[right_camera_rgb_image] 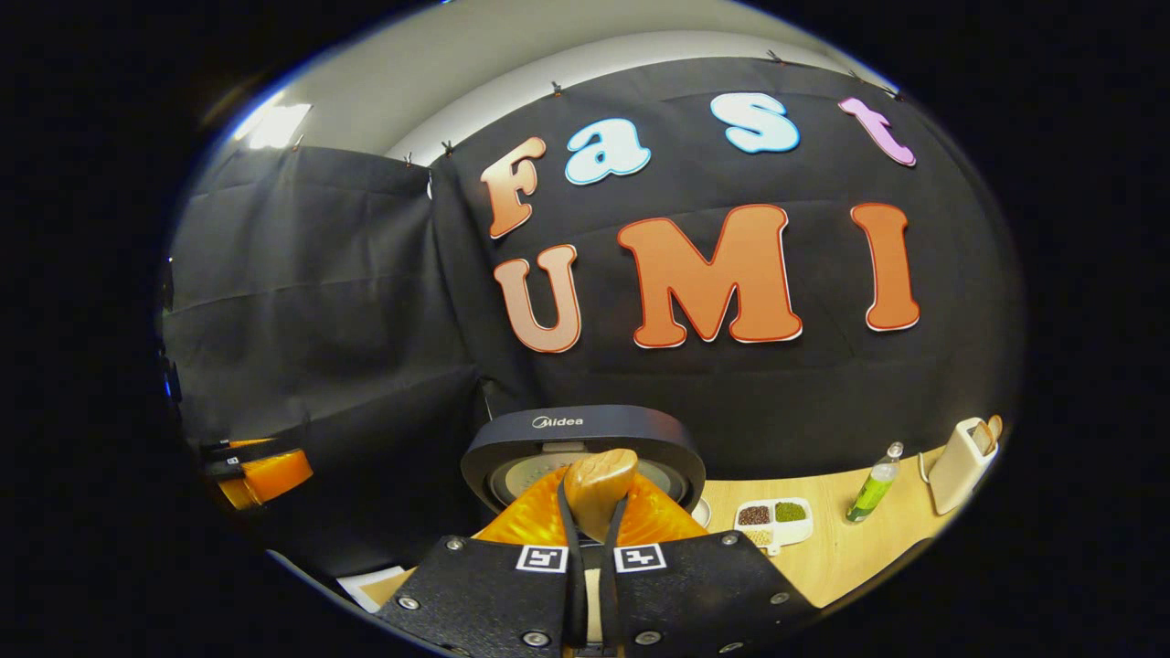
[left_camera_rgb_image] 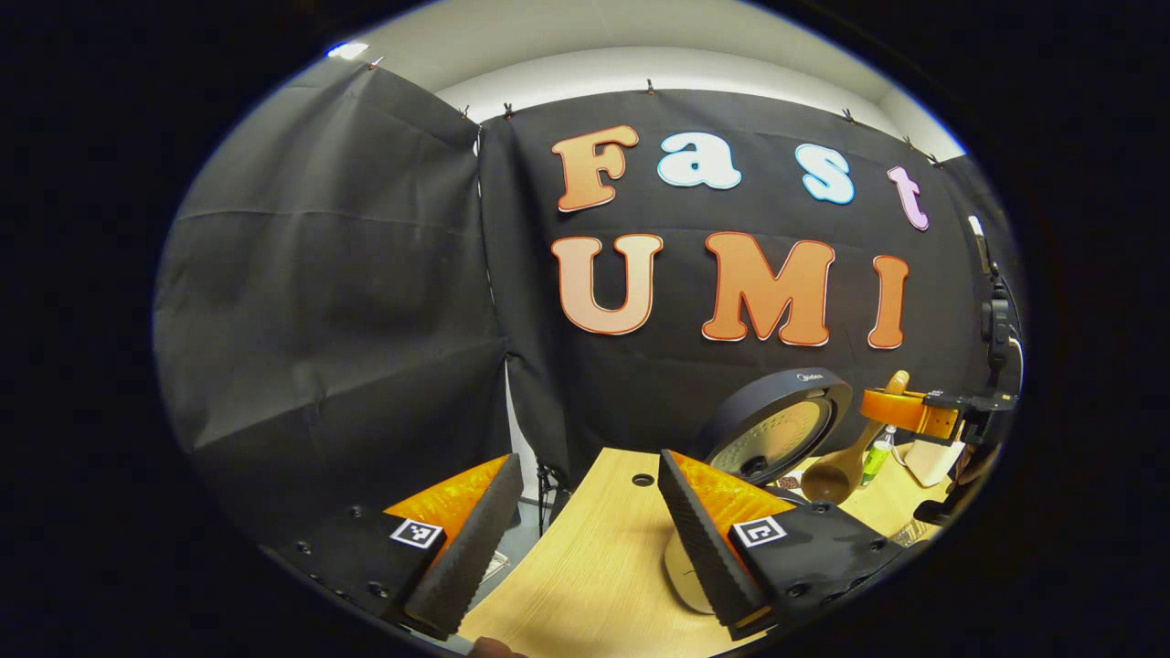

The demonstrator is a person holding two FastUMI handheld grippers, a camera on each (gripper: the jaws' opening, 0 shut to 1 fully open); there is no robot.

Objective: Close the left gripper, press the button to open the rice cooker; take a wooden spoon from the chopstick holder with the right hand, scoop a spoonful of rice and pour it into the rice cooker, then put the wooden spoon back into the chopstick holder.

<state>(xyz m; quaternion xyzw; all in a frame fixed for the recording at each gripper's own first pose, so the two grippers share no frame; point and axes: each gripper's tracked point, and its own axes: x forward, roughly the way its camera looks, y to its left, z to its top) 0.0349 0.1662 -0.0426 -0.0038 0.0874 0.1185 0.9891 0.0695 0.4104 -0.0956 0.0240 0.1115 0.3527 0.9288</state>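
Through the left gripper view I saw my left gripper (left_camera_rgb_image: 580,539) standing wide open with nothing between its fingers, hanging over the near edge of the table (left_camera_rgb_image: 594,567), whose bare top had a small round hole near the back. Beyond its right finger the cooker (left_camera_rgb_image: 777,425) stood with its lid tipped up, the pale round inner face turned toward me. Just past it the right gripper (left_camera_rgb_image: 914,411) came in from the right, holding the spoon (left_camera_rgb_image: 845,461) by the handle, the bowl hanging low beside the open lid. A green bottle (left_camera_rgb_image: 876,457) and the pale holder (left_camera_rgb_image: 932,461) stood behind the spoon, partly hidden by it. In the right gripper view my right gripper (right_camera_rgb_image: 592,539) was closed tight on the spoon (right_camera_rgb_image: 599,489), both fingers pressing its handle, whose rounded end stuck up between them and blocked the middle of the cooker (right_camera_rgb_image: 585,434) straight ahead; I could not see into the pot. To the right on the table (right_camera_rgb_image: 841,557) sat a divided dish (right_camera_rgb_image: 772,519) of grains, then the bottle (right_camera_rgb_image: 873,489), then the holder (right_camera_rgb_image: 960,464) with a wooden utensil poking out. The left gripper (right_camera_rgb_image: 260,475) hung far off at the left, against the dark cloth (right_camera_rgb_image: 320,302).
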